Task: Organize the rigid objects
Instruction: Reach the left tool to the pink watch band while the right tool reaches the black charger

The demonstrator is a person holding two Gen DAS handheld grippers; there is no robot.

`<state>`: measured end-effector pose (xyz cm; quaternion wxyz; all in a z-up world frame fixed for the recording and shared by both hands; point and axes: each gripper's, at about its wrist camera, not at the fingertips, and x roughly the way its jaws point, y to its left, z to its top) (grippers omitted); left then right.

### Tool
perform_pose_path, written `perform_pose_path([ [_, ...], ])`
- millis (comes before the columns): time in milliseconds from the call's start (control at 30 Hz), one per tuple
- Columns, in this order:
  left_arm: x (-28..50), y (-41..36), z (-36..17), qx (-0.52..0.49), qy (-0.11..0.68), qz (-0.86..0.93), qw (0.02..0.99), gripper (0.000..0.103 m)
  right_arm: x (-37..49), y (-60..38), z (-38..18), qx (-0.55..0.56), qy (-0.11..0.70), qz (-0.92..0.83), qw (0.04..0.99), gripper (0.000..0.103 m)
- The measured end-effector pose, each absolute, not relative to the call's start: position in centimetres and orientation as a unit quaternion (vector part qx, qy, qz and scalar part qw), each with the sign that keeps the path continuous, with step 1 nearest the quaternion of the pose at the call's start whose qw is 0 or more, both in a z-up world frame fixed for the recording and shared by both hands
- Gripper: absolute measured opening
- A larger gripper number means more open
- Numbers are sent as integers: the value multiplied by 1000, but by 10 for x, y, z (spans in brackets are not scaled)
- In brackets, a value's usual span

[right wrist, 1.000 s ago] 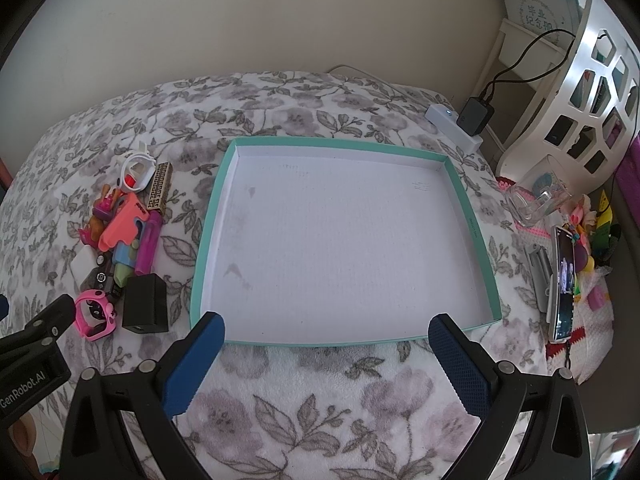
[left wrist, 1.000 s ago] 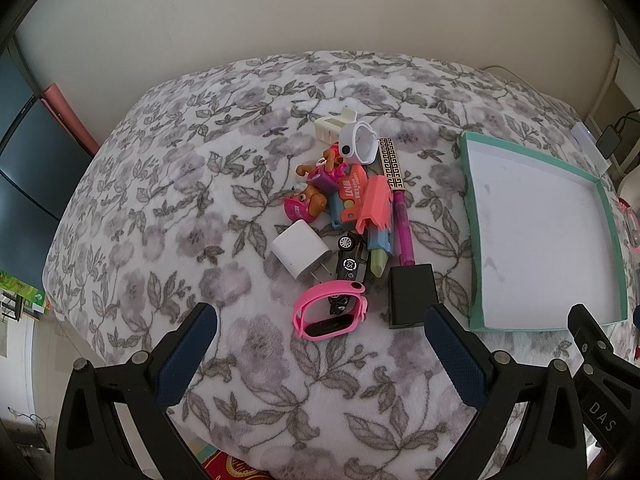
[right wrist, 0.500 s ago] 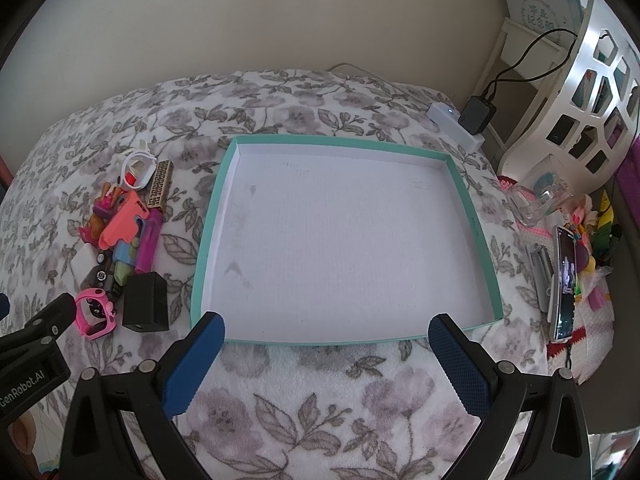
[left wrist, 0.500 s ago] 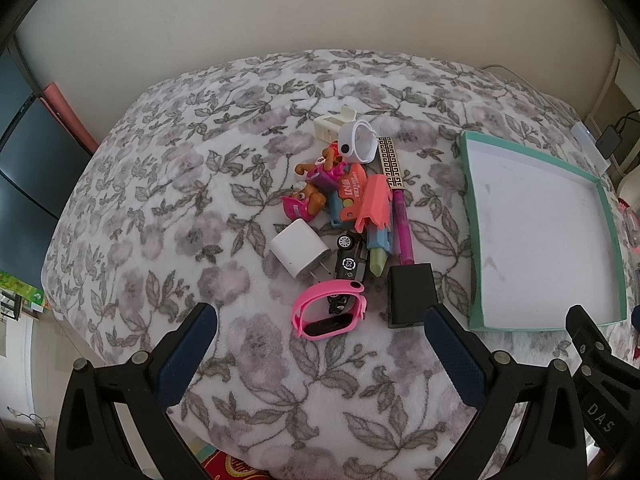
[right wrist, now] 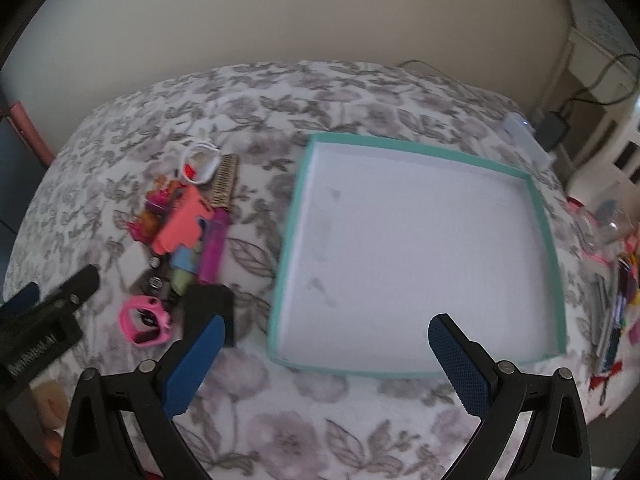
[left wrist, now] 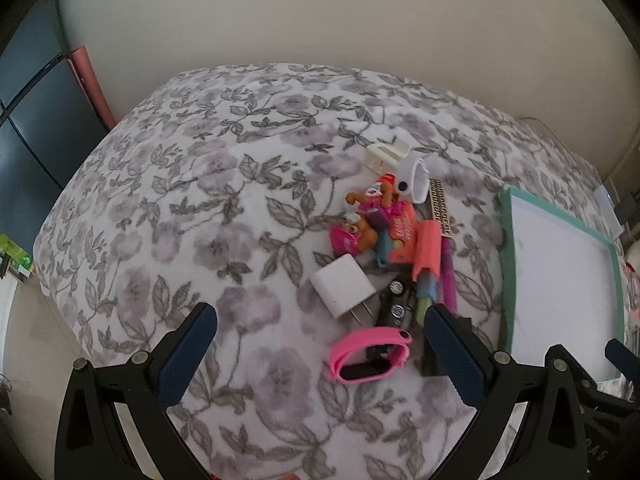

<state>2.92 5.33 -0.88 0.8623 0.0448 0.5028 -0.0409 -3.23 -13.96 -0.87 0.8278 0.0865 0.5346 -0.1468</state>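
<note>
Clutter sits in a tight heap on the flowered blanket (left wrist: 208,216), all of it left of the teal-rimmed tray (right wrist: 544,216), whose white floor holds nothing. Nearest the tray lie the purple tube (right wrist: 215,249) and the black block (right wrist: 210,300). Further from it are the coral toy (left wrist: 428,246), the white plug (left wrist: 342,285), the pink band (left wrist: 370,354) and a white ring (left wrist: 414,180) at the far end of the heap.

The left gripper (left wrist: 320,354) hangs over the blanket left of the tray with its fingers spread wide and nothing between them; the pink band shows in the gap. The right gripper (right wrist: 326,360) is likewise spread and bare, hovering at the tray's near left corner, one blue pad (right wrist: 192,364) in front of the black block.
</note>
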Motion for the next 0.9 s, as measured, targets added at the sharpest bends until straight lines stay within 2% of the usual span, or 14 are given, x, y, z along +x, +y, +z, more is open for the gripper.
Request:
perform_pose_path([
  [300, 43, 66, -31, 81, 540, -36, 837, 103, -3, -115, -30, 77, 568, -97, 814, 103],
  [600, 45, 83, -41, 42, 560, -46, 826, 102, 10, -103, -38, 71, 576, -71, 812, 103],
  [767, 44, 84, -45, 36, 566, -62, 821, 100, 13, -106, -38, 80, 570, -73, 814, 96],
  [900, 43, 79, -51, 38, 574, -76, 814, 94, 15, -106, -40, 90, 568, -70, 815, 91],
])
